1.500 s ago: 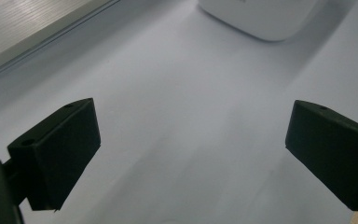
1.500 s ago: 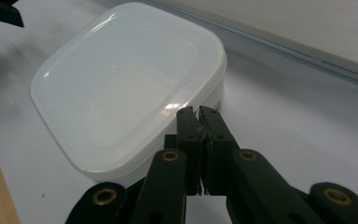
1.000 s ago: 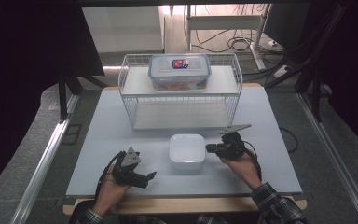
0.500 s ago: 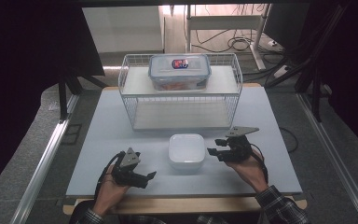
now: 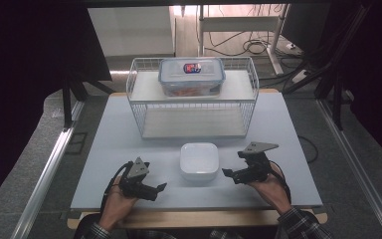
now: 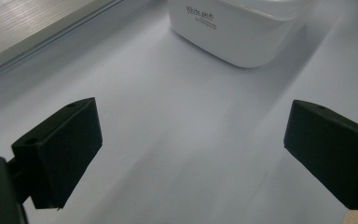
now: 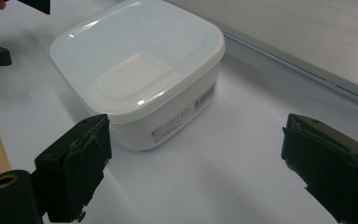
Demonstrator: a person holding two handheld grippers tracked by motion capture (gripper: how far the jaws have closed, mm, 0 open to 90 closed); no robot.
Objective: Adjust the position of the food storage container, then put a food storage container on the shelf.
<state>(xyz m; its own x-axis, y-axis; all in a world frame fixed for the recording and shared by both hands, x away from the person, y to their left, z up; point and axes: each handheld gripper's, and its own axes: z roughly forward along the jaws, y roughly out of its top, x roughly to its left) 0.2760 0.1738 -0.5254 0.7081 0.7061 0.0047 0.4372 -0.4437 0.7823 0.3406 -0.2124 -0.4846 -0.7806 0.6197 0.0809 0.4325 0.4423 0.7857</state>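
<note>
Right hand-held gripper (image 5: pixel 230 175) drew back from white box (image 5: pixel 199 160), jaws just opened, empty; left (image 5: pixel 158 190) released; box far edge cropped, seemingly.

One white lidded box (image 5: pixel 199 160) sits at the lower middle of the frame. One clear lidded container (image 5: pixel 191 75) sits at the upper middle, inside one wire basket (image 5: pixel 138 117). Two claws: left claw (image 5: pixel 160 188), right claw (image 5: pixel 227 173). One worktop (image 5: pixel 104 149).

My white box (image 7: pixel 140 79) is glossy smooth plastic; bench (image 5: pixel 104 149) matt, smooth, wood-edged; wire basket (image 5: pixel 194 107) white coated metal.
</note>
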